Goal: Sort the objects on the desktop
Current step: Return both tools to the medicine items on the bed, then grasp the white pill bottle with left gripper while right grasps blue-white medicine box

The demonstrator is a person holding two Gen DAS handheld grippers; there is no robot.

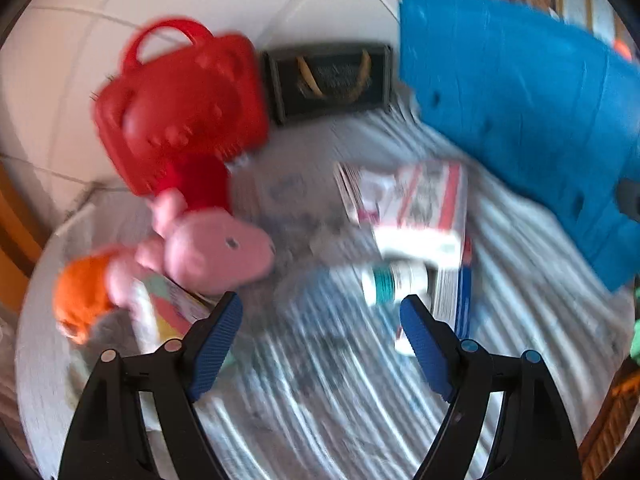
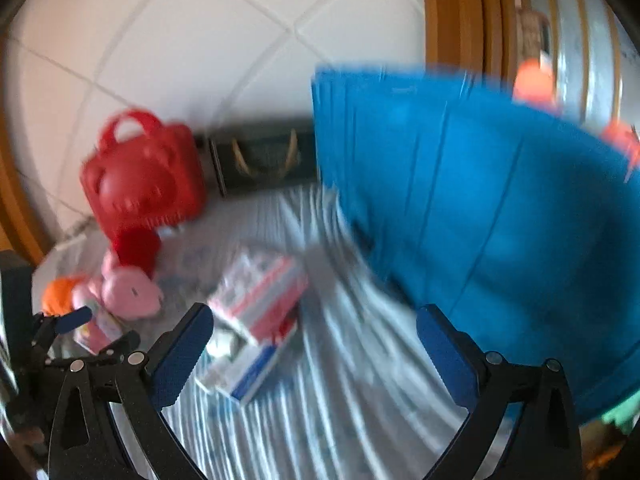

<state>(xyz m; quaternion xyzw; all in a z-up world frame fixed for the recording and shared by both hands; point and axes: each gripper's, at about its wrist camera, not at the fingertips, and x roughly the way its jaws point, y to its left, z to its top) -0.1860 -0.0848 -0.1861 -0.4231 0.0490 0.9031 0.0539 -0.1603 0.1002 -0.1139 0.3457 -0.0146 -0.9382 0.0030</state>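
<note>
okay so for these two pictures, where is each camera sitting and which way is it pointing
Left wrist: rides the left tongs, open and empty, angled down at the striped cloth, pink plush and small bottle.
Right wrist: rides the right tongs, open and empty, angled down from further right; the left tongs show at its left edge.
Shared: red case, blue bin, stacked boxes.

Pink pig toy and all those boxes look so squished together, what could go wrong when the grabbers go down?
The boxes lie stacked with a small bottle against them, so an open left gripper might nudge the bottle or topple the pile. The pig leans on other toys, so grabbing it may drag them. Both views are blurred, so aim may be off.
</note>
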